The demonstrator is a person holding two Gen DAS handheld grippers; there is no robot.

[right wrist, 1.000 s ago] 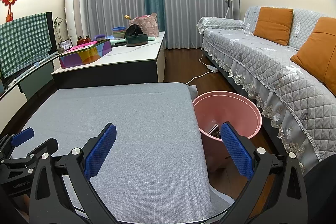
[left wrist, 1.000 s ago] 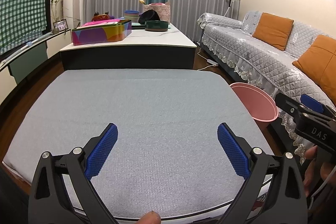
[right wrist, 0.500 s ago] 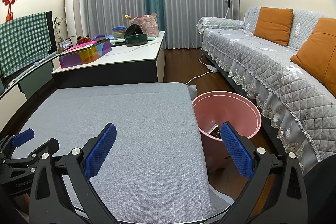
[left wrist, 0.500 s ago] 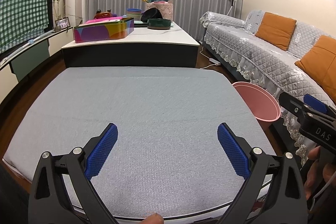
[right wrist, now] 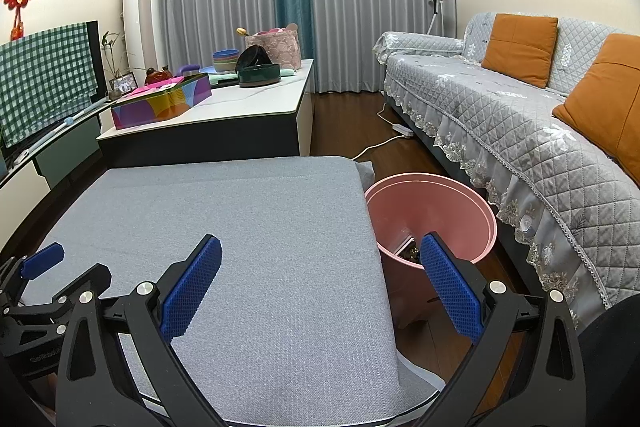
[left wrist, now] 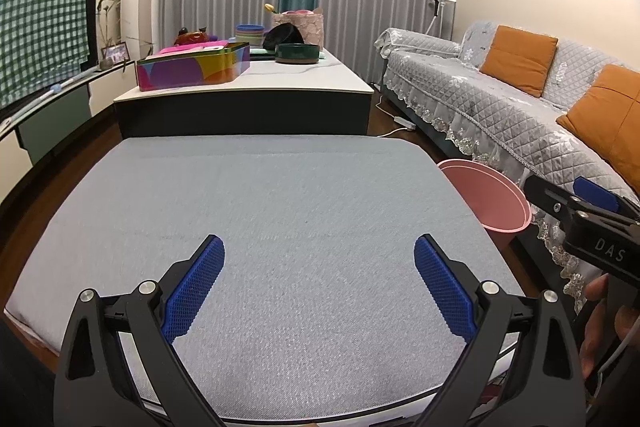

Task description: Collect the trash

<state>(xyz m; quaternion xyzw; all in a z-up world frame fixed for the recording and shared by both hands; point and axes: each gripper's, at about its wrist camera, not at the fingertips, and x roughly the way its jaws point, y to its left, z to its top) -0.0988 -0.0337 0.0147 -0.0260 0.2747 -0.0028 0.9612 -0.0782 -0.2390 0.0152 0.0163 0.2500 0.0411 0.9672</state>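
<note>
A pink trash bin stands on the floor at the right edge of the grey padded table; some dark scraps lie at its bottom. It also shows in the left wrist view. My left gripper is open and empty, low over the near part of the table. My right gripper is open and empty, over the table's right edge, with its right finger in front of the bin. No loose trash shows on the table.
A dark coffee table with a colourful box and bowls stands beyond the grey table. A grey sofa with orange cushions runs along the right. A white cable lies on the wood floor.
The left wrist view has tilted up and turned slightly, so the coffee table and bin sit a little differently. The right gripper has stayed still. Both stay open.
</note>
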